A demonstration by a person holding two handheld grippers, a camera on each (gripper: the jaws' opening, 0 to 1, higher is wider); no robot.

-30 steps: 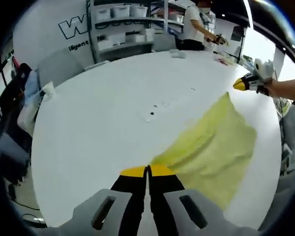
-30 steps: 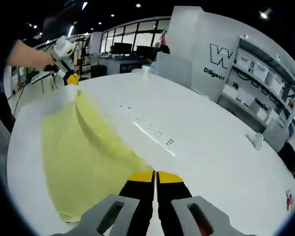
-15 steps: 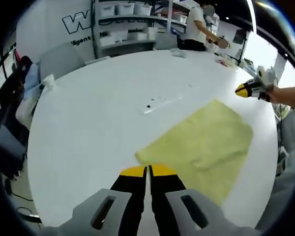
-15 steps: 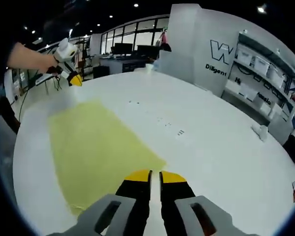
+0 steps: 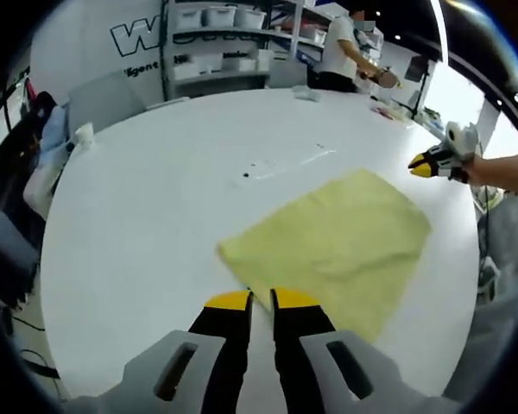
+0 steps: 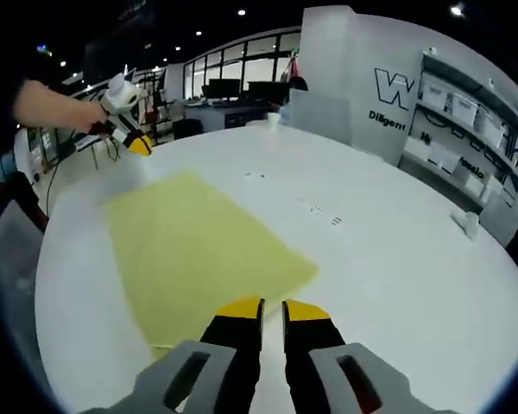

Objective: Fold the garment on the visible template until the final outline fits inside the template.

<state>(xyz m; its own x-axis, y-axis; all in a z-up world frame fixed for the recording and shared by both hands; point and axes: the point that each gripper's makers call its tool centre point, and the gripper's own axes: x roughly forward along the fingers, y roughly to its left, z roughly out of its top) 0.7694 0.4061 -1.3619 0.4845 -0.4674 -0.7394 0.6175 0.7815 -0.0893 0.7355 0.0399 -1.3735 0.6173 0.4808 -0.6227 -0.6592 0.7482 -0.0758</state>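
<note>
Pale yellow rectangular cloth garment (image 5: 332, 246) lies flat on round white counter (image 5: 138, 224), spread for folding; left gripper (image 5: 261, 299) & right gripper (image 6: 273, 305) hover above near edge, jaws slightly apart, empty

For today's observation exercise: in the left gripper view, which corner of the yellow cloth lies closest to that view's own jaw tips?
The corner of the yellow cloth pointing left, just above the left gripper tips. The other corners lie farther off, one reaching toward the right gripper.

A yellow garment (image 6: 203, 250) lies flat on the white table (image 6: 397, 250), tongs (image 6: 273, 308) slightly parted above it.
</note>
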